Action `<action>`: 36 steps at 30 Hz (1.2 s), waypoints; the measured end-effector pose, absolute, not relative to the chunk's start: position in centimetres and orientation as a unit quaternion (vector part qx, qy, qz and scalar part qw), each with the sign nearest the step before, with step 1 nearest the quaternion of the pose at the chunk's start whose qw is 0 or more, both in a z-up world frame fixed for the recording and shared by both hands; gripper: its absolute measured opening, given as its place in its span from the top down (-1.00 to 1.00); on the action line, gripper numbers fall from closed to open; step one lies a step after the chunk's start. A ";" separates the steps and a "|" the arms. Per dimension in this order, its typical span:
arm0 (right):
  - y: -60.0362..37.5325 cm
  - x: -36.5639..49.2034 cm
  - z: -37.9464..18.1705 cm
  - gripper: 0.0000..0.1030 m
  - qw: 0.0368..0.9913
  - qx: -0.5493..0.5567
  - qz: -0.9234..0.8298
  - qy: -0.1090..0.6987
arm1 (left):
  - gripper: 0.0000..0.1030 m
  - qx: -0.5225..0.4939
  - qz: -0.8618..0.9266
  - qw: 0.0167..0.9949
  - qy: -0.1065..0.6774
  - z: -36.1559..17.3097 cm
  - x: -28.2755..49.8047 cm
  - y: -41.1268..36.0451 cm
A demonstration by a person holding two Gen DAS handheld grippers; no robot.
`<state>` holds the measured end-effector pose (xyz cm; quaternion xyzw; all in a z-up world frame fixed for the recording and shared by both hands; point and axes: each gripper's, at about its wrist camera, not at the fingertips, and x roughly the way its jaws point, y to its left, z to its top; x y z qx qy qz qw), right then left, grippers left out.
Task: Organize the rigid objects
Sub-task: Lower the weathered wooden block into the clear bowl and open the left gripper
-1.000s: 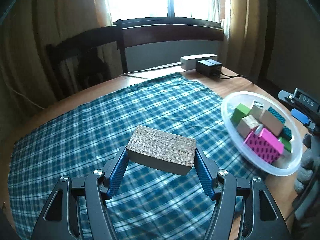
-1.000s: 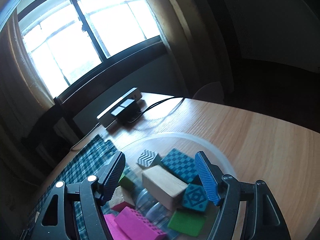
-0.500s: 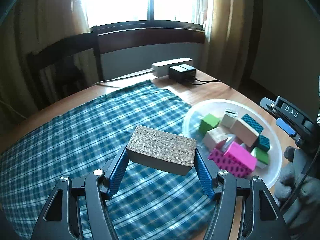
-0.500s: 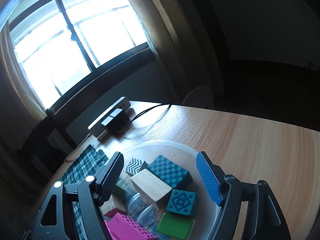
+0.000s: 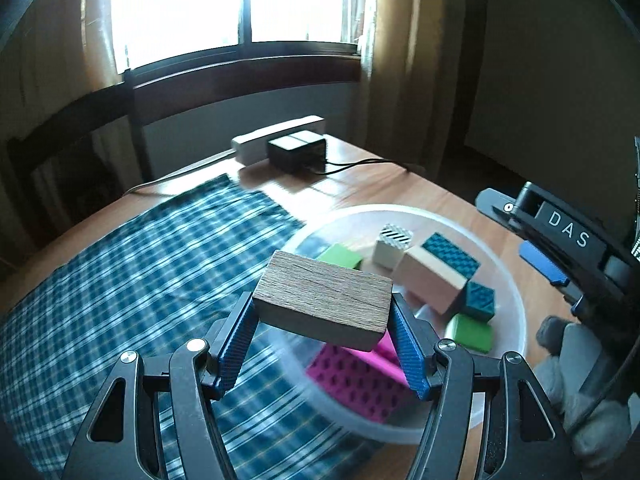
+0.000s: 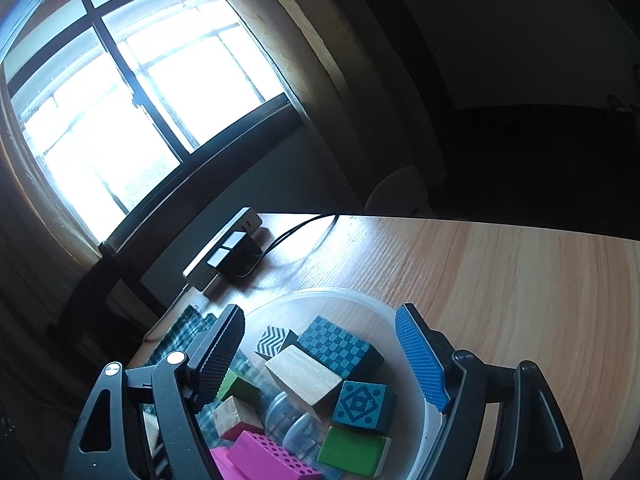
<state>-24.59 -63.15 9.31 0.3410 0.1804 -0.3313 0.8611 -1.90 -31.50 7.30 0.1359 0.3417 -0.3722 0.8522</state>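
My left gripper [image 5: 322, 322] is shut on a flat brown wooden block [image 5: 324, 300], held in the air over the near left rim of a clear plastic bowl [image 5: 508, 280]. Inside the bowl lie several coloured blocks: a pink one [image 5: 356, 384], a pale wooden one [image 5: 430, 284], green ones [image 5: 470, 332] and teal ones [image 5: 450, 252]. My right gripper [image 6: 320, 354] hovers just above the same bowl [image 6: 400, 308], its jaws opening and nothing between them. Under it lie a pale wooden block [image 6: 304, 374] and a teal checkered block [image 6: 338, 346]. The right gripper's body [image 5: 568, 236] shows at the left wrist view's right edge.
A blue plaid cloth [image 5: 132, 280] covers the table's left part. A white power strip [image 5: 276, 140] with a black adapter [image 5: 296, 150] and cable sits at the far edge by the window. A dark chair [image 5: 80, 128] stands behind. Bare wooden tabletop [image 6: 520, 280] lies right of the bowl.
My left gripper has carried the wooden block rightwards, from over the cloth to over the bowl's rim. My right gripper's jaws have spread wider above the bowl and sunk a little.
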 end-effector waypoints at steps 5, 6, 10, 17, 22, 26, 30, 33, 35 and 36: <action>-62.7 -24.6 9.3 -0.62 0.861 0.350 -0.332 0.162 | -0.28 0.139 -0.394 0.844 0.337 7.0 -2.3 -33.5; -62.6 -24.6 9.3 -0.62 0.861 0.350 -0.333 0.158 | -0.28 0.141 -0.397 0.843 0.335 7.0 -2.4 -33.8; -62.4 -24.6 9.3 -0.64 0.861 0.354 -0.335 0.143 | -0.28 0.145 -0.408 0.839 0.330 7.0 -2.8 -34.8; -62.3 -24.2 8.7 -0.73 0.857 0.366 -0.337 0.137 | -0.28 0.146 -0.421 0.836 0.321 7.0 -3.3 -35.7; -62.4 -24.0 8.5 -0.73 0.853 0.371 -0.342 0.132 | -0.30 0.137 -0.422 0.837 0.320 7.1 -3.2 -35.6; -62.3 -23.7 8.2 -0.73 0.853 0.370 -0.343 0.133 | -0.30 0.128 -0.415 0.839 0.328 7.1 -2.7 -35.1; -62.2 -23.5 8.0 -0.73 0.852 0.369 -0.344 0.136 | -0.30 0.120 -0.405 0.843 0.333 7.3 -2.3 -34.4; -62.1 -23.3 7.9 -0.73 0.853 0.368 -0.345 0.137 | -0.34 0.118 -0.398 0.845 0.336 7.5 -2.2 -34.1; -62.0 -23.2 7.8 -0.73 0.853 0.365 -0.346 0.137 | -0.54 0.119 -0.386 0.850 0.337 7.7 -2.1 -33.9; -62.0 -23.2 7.8 -0.73 0.854 0.364 -0.347 0.137 | -0.59 0.118 -0.381 0.853 0.336 7.7 -2.0 -33.8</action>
